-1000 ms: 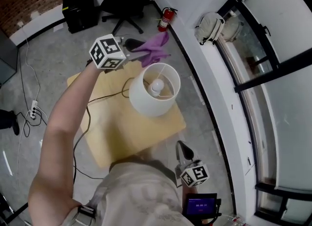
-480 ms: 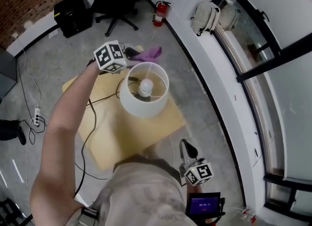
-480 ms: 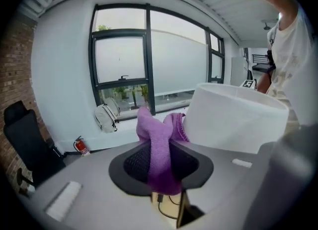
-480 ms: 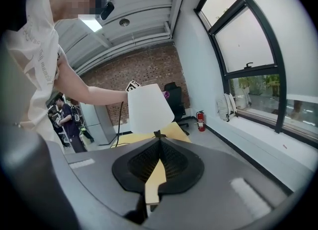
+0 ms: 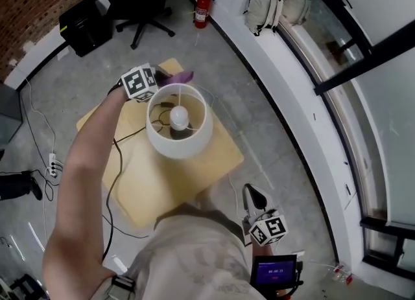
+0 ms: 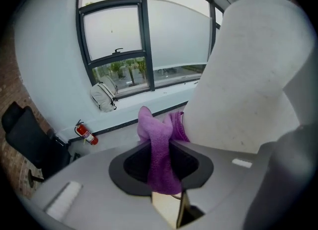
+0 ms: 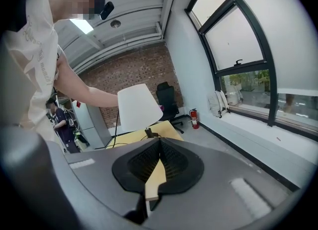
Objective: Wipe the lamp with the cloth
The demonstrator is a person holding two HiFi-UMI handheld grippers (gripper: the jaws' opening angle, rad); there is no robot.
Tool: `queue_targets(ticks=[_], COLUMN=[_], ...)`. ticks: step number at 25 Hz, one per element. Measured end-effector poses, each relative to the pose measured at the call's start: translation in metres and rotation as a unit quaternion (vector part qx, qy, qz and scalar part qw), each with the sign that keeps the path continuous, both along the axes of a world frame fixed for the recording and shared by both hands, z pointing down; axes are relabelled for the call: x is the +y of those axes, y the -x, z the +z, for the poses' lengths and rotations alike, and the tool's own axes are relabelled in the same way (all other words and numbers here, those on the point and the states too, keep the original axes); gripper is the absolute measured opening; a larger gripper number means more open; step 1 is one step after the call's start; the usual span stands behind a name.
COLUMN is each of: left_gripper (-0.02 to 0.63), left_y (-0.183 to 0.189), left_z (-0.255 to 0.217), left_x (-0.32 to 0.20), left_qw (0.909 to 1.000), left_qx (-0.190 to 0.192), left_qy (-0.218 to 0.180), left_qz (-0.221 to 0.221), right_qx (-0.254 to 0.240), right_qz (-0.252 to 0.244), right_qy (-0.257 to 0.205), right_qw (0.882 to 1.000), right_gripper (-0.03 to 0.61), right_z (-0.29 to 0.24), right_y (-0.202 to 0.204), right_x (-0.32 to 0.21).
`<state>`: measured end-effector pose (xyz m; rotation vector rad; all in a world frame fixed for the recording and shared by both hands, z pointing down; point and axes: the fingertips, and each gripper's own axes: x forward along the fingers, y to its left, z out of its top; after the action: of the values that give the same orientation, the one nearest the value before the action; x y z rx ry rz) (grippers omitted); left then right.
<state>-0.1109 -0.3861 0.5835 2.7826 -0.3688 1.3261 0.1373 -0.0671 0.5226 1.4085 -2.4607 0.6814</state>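
- Grey concrete floor (image 5: 71, 78) fills the head view, with a curved window wall (image 5: 337, 98) sweeping down the right side, a backpack (image 5: 262, 8) on its sill and a fire extinguisher (image 5: 202, 11) at its foot.
- Centre stage is the pale wooden table (image 5: 162, 188), and a black cord (image 5: 111, 182) trails off its left edge.
- On it, the lamp (image 5: 179, 138) stands upright, its long axis vertical. The white shade's open top faces straight up at the head camera, bulb (image 5: 179, 117) in plain sight.
- Now the purple cloth (image 5: 181, 76): it's at the shade's far side, just outside the rim. In the left gripper view, the cloth (image 6: 160, 149) runs lengthwise along the gripper's own line and sticks out past the tips, its free end flopping right, up against the shade wall.
- Left gripper (image 5: 167, 78) reaches over from the left. Its jaws are clamped on the cloth, which sits squarely between the fingers (image 6: 191, 162) with the shade just to the right of them.
- Right gripper (image 5: 253, 195) hangs low by the person's hip, well apart from the lamp. Its jaws are closed together with nothing between them.
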Motion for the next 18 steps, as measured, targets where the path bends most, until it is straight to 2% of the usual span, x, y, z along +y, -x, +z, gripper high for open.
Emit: queue_targets(ticks=[3, 7, 11, 13, 15, 18], left_gripper=[0.095, 0.095, 0.095, 0.095, 0.095, 0.092], left_y=[0.001, 0.000, -0.023, -0.039, -0.055, -0.066], left_z=[-0.015, -0.081, -0.160, -0.186, -0.196, -0.183], left_x=[-0.007, -0.018, -0.005, 0.009, 0.023, 0.038], left_qw=[0.9998, 0.9981, 0.9923, 0.9872, 0.9811, 0.9706], left_qx=[0.001, 0.044, 0.092, 0.100, 0.086, 0.032], left_qy=[-0.020, -0.042, -0.021, -0.001, 0.023, 0.069], left_qz=[0.004, 0.014, 0.079, 0.124, 0.171, 0.228], right_qx=[-0.007, -0.017, -0.023, -0.028, -0.031, -0.034], right_qz=[-0.003, -0.009, 0.002, 0.010, 0.016, 0.023], right_qy=[-0.005, -0.021, -0.021, -0.022, -0.024, -0.029], right_qw=[1.000, 1.000, 1.000, 0.999, 0.999, 0.999], right_gripper=[0.014, 0.014, 0.014, 0.014, 0.014, 0.014], right_z=[0.002, 0.000, 0.001, 0.004, 0.004, 0.002], right_y=[-0.002, -0.007, -0.020, -0.027, -0.032, -0.037], right_x=[-0.004, -0.007, -0.006, -0.005, -0.005, -0.006])
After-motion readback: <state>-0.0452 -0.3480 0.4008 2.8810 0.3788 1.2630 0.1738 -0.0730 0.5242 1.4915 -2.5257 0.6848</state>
